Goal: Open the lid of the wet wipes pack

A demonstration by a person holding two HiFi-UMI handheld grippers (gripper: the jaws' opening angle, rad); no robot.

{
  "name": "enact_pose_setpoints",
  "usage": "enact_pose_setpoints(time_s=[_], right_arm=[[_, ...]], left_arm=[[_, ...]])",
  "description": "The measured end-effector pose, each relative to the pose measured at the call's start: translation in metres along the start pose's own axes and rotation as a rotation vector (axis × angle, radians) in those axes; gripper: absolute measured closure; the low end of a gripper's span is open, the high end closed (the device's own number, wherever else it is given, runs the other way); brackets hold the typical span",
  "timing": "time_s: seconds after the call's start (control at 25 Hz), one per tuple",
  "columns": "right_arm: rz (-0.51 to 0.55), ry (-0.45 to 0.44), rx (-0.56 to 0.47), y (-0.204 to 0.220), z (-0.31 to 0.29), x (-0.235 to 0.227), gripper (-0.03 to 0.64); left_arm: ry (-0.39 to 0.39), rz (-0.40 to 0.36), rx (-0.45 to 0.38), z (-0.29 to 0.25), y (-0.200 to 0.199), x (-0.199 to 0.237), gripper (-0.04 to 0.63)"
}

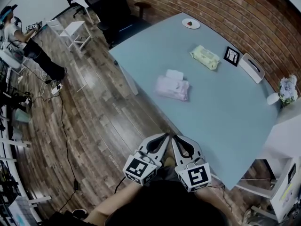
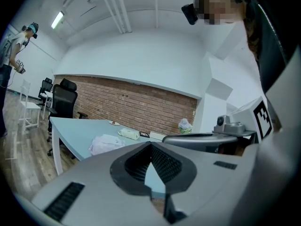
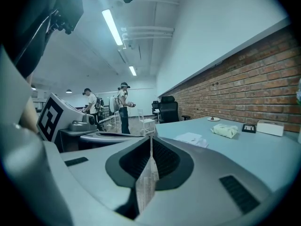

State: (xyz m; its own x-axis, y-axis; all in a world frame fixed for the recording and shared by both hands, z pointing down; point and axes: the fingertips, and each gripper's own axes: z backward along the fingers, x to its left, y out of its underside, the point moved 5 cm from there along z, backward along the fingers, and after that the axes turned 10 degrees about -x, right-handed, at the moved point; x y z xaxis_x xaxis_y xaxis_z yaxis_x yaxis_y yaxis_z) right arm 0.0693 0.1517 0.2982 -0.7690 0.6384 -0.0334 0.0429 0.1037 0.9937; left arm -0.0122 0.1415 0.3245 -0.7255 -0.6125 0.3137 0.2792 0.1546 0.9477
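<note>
A person is holding two grey tools side by side just off the near edge of a pale blue table (image 1: pixel 225 126). The left hand-held gripper (image 1: pixel 164 136) and the right hand-held gripper (image 1: pixel 173 137) are each hanging with jaws pressed together, pinching nothing. A soft pink wet wipes pack (image 1: pixel 172 89) is lying flat near the middle of the table, well apart from both. Its white flip lid (image 1: pixel 175 74) is sitting on the side toward the table's far edge. A green wipes pack (image 1: pixel 205 57) is lying farther back on the table. The pink pack is probably light and squashy and likely to slide. One jaw pair could pin its body while the other lifts the stiffer lid's rim.
</note>
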Motion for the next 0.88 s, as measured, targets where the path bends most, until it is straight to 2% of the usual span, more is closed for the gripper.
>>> enact_pose_setpoints(time_s=[0.88], right_arm=[[0.023, -0.042, -0.017, -0.008, -0.029, 0.012, 0.588]], left_arm=[[-0.004, -0.021, -0.048, 0.003, -0.017, 0.025, 0.586]])
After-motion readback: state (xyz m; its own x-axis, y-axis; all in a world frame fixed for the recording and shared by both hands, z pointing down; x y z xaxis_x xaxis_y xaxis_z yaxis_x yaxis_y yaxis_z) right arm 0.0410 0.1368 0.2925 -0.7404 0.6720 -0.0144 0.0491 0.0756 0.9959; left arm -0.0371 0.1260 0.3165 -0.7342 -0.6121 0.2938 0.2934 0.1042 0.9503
